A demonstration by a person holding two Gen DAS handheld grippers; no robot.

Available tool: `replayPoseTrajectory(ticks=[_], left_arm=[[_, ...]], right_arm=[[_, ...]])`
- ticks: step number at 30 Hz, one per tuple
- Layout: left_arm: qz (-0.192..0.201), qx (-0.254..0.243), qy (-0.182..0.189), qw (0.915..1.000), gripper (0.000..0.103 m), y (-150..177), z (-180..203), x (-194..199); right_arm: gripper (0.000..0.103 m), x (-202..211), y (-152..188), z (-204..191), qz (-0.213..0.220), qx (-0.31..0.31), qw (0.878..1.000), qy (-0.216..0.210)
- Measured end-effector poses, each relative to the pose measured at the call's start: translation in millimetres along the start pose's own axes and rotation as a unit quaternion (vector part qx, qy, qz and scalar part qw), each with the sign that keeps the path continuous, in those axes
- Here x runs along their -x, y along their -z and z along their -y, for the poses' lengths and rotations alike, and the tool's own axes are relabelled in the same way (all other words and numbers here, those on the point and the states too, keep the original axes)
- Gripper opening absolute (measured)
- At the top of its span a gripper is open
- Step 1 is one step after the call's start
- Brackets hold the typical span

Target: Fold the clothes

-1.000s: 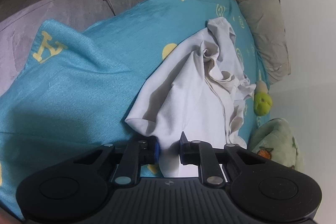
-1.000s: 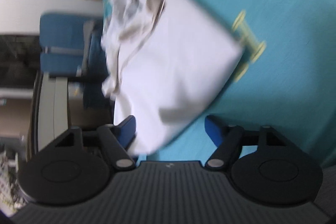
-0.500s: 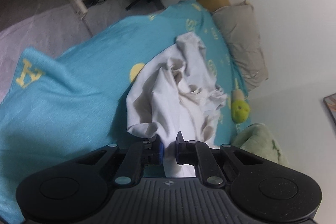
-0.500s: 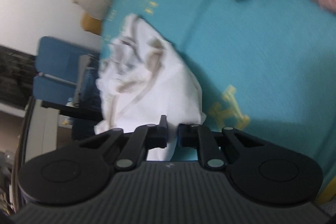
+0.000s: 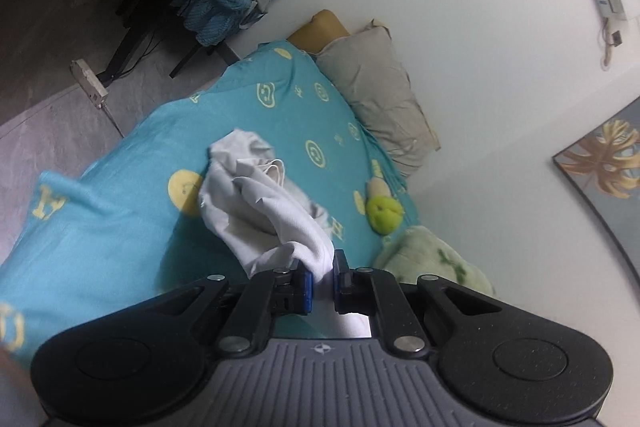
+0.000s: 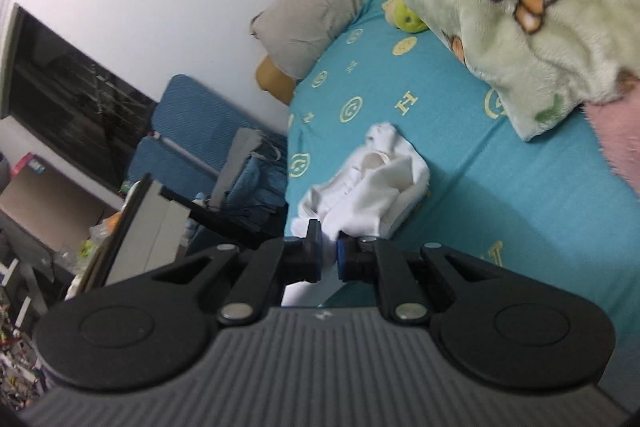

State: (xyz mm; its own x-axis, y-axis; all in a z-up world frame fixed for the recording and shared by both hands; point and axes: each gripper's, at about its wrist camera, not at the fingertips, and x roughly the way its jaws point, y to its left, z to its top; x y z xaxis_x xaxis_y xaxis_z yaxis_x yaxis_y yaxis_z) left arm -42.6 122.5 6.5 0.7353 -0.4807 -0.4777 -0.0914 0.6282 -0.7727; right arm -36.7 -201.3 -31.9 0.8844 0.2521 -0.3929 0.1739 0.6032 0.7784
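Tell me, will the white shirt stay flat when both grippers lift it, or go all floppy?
Probably floppy: the white shirt hangs crumpled in soft folds from the left gripper, not holding any flat shape. It likely feels light, since the right gripper holds it by only a small pinch of cloth. Its loose far end will probably drag across the teal bedsheet.

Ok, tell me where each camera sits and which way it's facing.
Left wrist: sits on the left gripper, looking along its fingers across the bed toward the pillow and wall; only the fingers show, shut on the shirt.
Right wrist: sits on the right gripper, facing the same headboard end, with the blanket on its right; fingers shut on the shirt.
Shared: shirt, bed, pillow, green toy.
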Motion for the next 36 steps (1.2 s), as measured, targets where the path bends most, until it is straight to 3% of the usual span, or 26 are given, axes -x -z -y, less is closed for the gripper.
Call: replayPoseTrajectory(ticks=[6, 8, 13, 19, 24, 30, 36], left_arm=[[0.008, -0.009, 0.017, 0.9998, 0.01, 27, 15, 57], [0.011, -0.008, 0.022, 0.9997, 0.01, 40, 14, 76], [0.017, -0.016, 0.005, 0.9997, 0.01, 34, 25, 71], [0.025, -0.025, -0.016, 0.9992, 0.01, -4, 39, 26], [0.026, -0.035, -0.044, 0.9981, 0.01, -41, 44, -34], [0.031, -0.099, -0.099, 0.9897, 0.011, -64, 40, -118], [0.025, -0.126, -0.114, 0.9851, 0.011, -68, 1, -176]], right_arm=[[0.011, 73, 23, 0, -0.017, -0.005, 1.0, -0.013], [0.011, 77, 25, -2, -0.015, -0.005, 1.0, -0.012], [0.011, 88, 27, -7, -0.011, -0.007, 1.0, -0.009], [0.011, 34, -3, -20, -0.006, -0.014, 1.0, -0.005], [0.011, -28, -24, -19, -0.01, -0.016, 1.0, 0.013], [0.011, -100, -37, 5, -0.03, -0.04, 0.998, 0.038], [0.011, -156, -33, 37, -0.063, -0.046, 0.996, 0.046]])
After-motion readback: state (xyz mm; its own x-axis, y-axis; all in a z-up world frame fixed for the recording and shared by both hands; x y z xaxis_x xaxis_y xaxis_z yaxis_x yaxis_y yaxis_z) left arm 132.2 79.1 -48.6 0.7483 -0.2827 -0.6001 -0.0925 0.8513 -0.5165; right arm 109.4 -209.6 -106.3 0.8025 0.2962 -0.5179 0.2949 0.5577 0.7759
